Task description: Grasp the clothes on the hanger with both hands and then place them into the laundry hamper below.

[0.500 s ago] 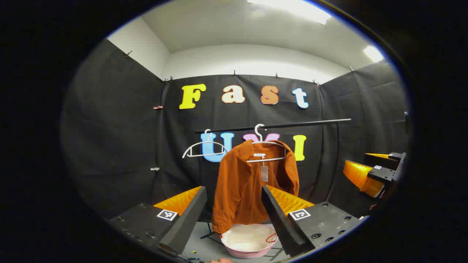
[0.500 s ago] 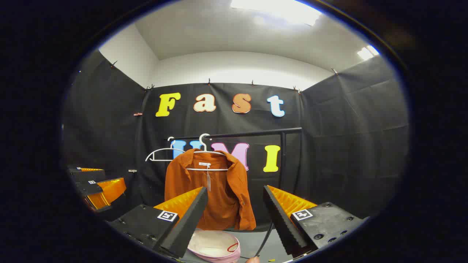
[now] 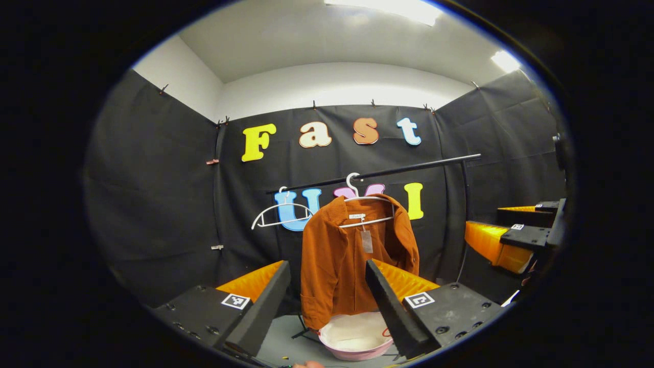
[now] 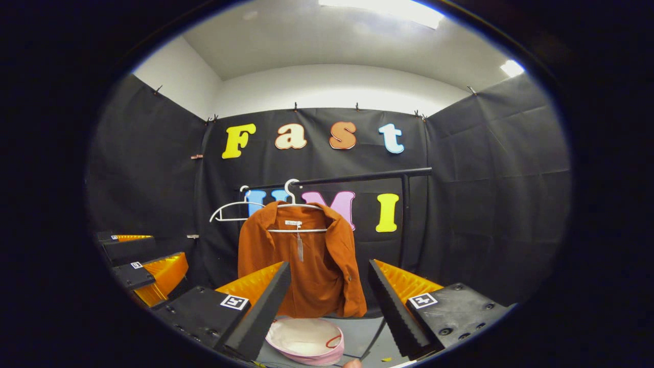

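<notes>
In the left gripper view, my left claw [image 3: 327,301] stands wide, its two fingers spread and holding nothing. Between them hangs the shirt [image 3: 352,260], rust-orange, on a white hanger [image 3: 365,204] hooked over the black rail [image 3: 378,174]. The shirt is well apart from my fingertips. A paper tag [image 3: 367,240] dangles at the open collar. A second, bare hanger [image 3: 278,214] hangs on the rail just left of the shirt. Directly under the shirt's hem sits the hamper [image 3: 355,337], a pink tub with a pale lining, on the grey floor [image 3: 286,342]. Part of its rim is hidden behind my right finger. Far off at the right edge I see my right claw [image 3: 511,235], also spread wide, pointing in toward the rail.

In the right gripper view, my right claw [image 4: 329,301] is wide too, gripping nothing. From here the shirt [image 4: 301,266] hangs left of centre, behind my left finger, again well apart from it. This view shows the rail's upright post [image 4: 405,220] at the right end, plainly and in full. The hamper [image 4: 306,340] shows low between my fingers, below the shirt's hem. My left claw [image 4: 138,266] appears at the far left edge, open. The bare hanger [image 4: 230,209] hangs left of the shirt.
</notes>
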`<state>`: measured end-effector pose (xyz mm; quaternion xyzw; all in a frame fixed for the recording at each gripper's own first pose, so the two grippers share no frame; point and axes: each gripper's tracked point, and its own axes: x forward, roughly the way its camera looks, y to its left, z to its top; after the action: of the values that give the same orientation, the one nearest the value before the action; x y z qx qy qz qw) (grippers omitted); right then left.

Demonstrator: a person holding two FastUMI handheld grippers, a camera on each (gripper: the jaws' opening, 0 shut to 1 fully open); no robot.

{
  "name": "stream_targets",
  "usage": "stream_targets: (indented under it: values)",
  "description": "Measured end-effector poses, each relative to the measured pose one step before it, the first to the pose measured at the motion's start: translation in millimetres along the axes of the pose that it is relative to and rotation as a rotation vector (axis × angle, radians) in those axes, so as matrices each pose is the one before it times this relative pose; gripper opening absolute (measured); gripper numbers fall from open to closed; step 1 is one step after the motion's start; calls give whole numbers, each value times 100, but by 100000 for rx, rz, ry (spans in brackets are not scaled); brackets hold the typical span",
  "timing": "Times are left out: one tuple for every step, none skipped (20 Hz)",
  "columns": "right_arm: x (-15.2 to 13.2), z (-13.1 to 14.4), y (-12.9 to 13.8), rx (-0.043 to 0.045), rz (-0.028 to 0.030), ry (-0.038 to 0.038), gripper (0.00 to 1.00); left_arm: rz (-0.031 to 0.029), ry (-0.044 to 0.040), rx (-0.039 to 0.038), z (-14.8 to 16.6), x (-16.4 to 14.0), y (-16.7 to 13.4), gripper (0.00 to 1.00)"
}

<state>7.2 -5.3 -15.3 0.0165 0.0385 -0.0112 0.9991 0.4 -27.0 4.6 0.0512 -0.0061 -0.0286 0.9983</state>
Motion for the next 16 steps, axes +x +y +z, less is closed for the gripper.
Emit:
stream_targets:
  values:
    - [-91, 135, 38, -729, -142, -108, 97, -944, 181, -787, 25, 26, -342, 95]
    - [-122, 222, -101, -699, -205, -659, 97, -891, -176, -572, 119, 124, -244, 96]
    - [-40, 242, -60, -269, -93, -462, 97, -642, -398, -137, 243, 130, -46, 96]
    - [-35, -4, -60, 47, -593, 54, 97, -341, -671, 89, 222, 155, 10, 99]
    - [-38, 96, -165, 797, -1045, -317, 97, -244, -1067, -97, 242, 57, 192, 99]
    - [73, 155, -144, 519, -893, -298, 97, -242, -1629, -330, 266, -23, 9, 99]
    - [-34, 106, 41, 11, -305, -398, 97, -41, -1346, -390, 265, 35, 161, 96]
    - [-104, 11, -58, -1223, -149, -284, 97, -535, -224, -515, -110, 71, -13, 99]
    - [-19, 65, -383, -924, -607, -149, 97, -865, -130, -740, 124, 84, -44, 96]
    - [24, -79, -322, 842, -667, 268, 97, -687, -805, -299, 215, 19, 0, 99]
    - [-122, 38, -210, 2470, -867, 264, 97, -509, -2118, -98, 625, 9, 55, 99]
    - [-76, 90, -259, 3091, -1159, -309, 97, -788, -763, -296, 138, 3, 30, 96]
    - [-73, 0, 43, 1995, -866, -64, 97, -1139, -557, -239, 79, -22, -168, 99]
    - [-227, -165, -153, 446, -1010, 109, 98, -506, -39, -174, -69, -84, 42, 99]
    - [-67, -149, -7, -424, -1056, 236, 98, 76, 342, -312, -94, 41, 230, 96]
    - [284, 26, -21, -242, -598, -406, 98, 258, 447, -396, -147, 6, 360, 96]
